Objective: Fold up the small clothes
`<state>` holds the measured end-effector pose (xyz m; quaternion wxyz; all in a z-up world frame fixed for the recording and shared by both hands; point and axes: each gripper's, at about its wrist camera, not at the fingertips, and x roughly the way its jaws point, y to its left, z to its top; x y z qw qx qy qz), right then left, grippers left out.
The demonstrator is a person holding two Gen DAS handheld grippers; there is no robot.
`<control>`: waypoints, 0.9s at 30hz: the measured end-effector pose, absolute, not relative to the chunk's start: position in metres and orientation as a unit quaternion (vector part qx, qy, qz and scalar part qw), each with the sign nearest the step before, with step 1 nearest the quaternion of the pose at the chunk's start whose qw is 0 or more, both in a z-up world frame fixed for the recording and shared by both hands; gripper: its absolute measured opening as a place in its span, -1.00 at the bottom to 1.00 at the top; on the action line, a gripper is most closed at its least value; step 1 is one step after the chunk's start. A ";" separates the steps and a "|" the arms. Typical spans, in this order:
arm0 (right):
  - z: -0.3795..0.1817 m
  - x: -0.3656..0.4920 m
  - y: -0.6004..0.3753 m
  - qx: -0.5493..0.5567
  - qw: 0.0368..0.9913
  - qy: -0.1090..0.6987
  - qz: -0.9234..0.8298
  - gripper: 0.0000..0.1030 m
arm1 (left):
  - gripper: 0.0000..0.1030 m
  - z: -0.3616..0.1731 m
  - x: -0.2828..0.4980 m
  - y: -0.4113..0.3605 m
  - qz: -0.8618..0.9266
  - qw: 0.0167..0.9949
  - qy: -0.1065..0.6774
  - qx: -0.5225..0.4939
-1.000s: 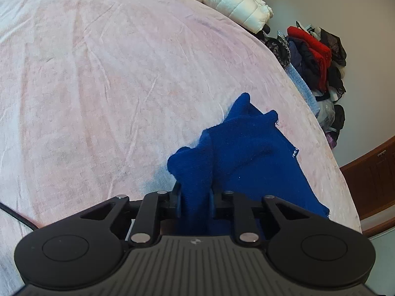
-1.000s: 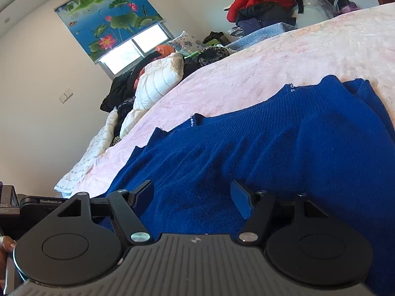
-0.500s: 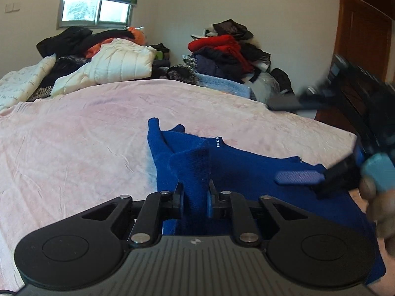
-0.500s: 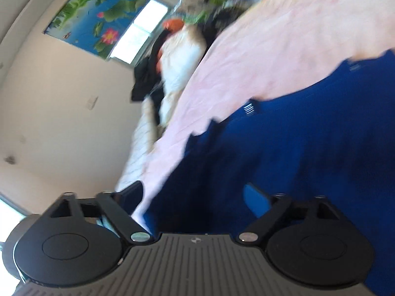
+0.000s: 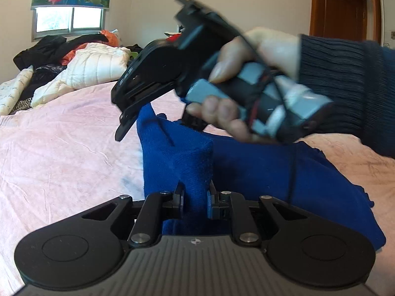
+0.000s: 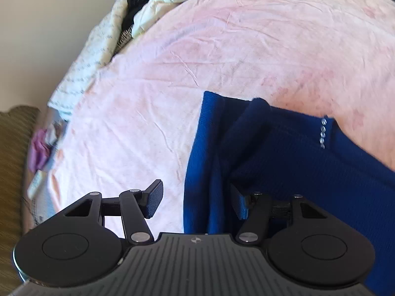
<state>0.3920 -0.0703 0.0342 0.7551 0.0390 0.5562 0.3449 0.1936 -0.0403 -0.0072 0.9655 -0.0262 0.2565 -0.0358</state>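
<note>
Blue sweater pinched in left hand-held gripper.

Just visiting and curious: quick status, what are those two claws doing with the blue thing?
Left gripper shut on blue sweater. Right gripper closing, sweater edge between its jaws, not yet pinched. Nothing blocking on the pink bedspread.

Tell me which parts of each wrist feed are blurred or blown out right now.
Left wrist view: the right tongs and the hand holding them are motion-smeared, the window is blown out, the blue sweater is sharp. Right wrist view: the pink bedspread is soft toward the edges.
</note>
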 end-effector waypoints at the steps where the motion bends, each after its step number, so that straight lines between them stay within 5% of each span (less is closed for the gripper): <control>1: 0.032 0.392 -0.070 0.029 0.757 0.557 0.340 -0.27 | -0.70 -0.007 0.193 -0.040 -0.039 0.965 0.257 -0.028; 2: 0.029 0.393 -0.072 0.023 0.757 0.559 0.338 -0.55 | -0.70 -0.006 0.192 -0.040 -0.041 0.965 0.257 -0.029; 5: 0.026 0.394 -0.094 0.045 0.759 0.548 0.349 -0.67 | -0.70 -0.003 0.191 -0.039 -0.056 0.964 0.259 -0.033; 17: 0.075 0.368 -0.267 0.105 0.795 0.485 0.348 -0.70 | -0.70 0.021 0.184 -0.125 -0.223 0.941 0.253 -0.027; 27: 0.005 0.341 -0.380 0.200 0.808 0.485 0.268 -0.70 | -0.74 -0.019 0.186 -0.205 -0.293 0.902 0.316 0.010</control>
